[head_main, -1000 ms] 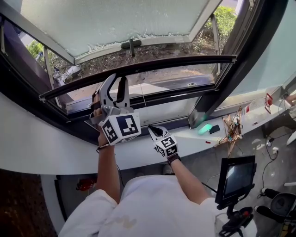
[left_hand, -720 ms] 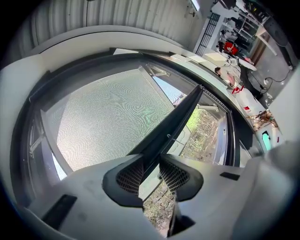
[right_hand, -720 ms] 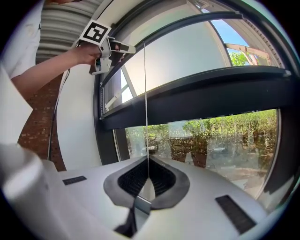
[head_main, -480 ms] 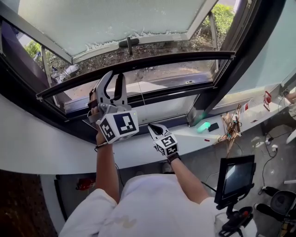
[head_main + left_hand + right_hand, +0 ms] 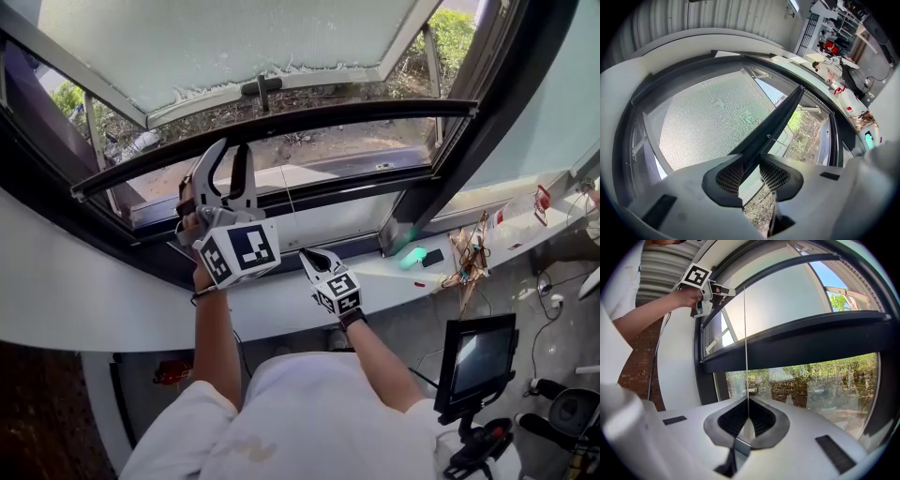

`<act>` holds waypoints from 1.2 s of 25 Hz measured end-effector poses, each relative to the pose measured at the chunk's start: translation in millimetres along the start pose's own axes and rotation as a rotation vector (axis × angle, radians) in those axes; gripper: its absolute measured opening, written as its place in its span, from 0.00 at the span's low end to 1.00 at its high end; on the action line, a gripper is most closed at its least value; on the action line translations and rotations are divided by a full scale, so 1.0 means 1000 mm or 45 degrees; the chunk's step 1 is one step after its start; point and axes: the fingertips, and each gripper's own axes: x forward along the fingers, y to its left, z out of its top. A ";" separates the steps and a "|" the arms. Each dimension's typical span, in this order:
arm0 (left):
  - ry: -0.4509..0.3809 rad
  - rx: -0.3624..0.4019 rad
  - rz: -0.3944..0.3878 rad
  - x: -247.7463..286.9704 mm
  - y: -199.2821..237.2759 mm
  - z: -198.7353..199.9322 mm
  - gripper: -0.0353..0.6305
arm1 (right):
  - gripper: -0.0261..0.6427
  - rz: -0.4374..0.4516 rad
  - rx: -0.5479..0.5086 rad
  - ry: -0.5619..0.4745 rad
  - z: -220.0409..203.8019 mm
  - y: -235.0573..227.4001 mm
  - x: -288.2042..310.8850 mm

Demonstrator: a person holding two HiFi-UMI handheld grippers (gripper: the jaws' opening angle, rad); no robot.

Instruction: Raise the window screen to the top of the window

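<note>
The window screen's dark bottom bar (image 5: 356,120) runs across the window opening, higher at the right. My left gripper (image 5: 231,157) reaches up to it, and in the left gripper view the bar (image 5: 780,115) passes between the pads of the left gripper (image 5: 751,176), which close on it. The grey mesh (image 5: 712,112) spreads beyond the bar. My right gripper (image 5: 307,256) sits lower, near the sill, shut on a thin white pull cord (image 5: 744,333) that rises straight from the right gripper (image 5: 746,417) to the bar. The left gripper (image 5: 717,289) shows there at the upper left.
Beyond the screen an outer frosted pane (image 5: 234,37) is swung outward, with a dark handle (image 5: 262,89). The white sill (image 5: 281,300) carries a teal object (image 5: 414,257) and tangled wires (image 5: 469,262). A monitor on a stand (image 5: 478,361) is at the lower right.
The left gripper and the bar have crept very slightly up and left in the head view. The right gripper has stayed where it was, still shut on the cord.
</note>
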 end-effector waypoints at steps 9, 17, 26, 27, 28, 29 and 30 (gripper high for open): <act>-0.008 -0.005 0.021 -0.001 0.005 0.005 0.18 | 0.04 0.009 -0.007 -0.020 0.006 0.002 -0.002; -0.029 0.001 0.043 -0.001 0.016 0.013 0.18 | 0.04 0.030 -0.004 -0.054 0.020 0.009 0.001; -0.061 0.021 0.078 0.003 0.033 0.028 0.18 | 0.04 0.020 0.008 -0.121 0.044 0.008 -0.004; -0.066 0.027 0.082 0.004 0.035 0.030 0.18 | 0.04 0.022 0.009 -0.135 0.048 0.008 -0.005; -0.072 0.034 0.086 0.005 0.038 0.032 0.18 | 0.04 0.023 0.011 -0.152 0.052 0.008 -0.006; -0.078 0.040 0.090 0.007 0.041 0.035 0.18 | 0.04 0.022 0.015 -0.169 0.057 0.007 -0.007; -0.082 0.045 0.092 0.008 0.044 0.038 0.18 | 0.04 0.020 0.018 -0.181 0.062 0.006 -0.009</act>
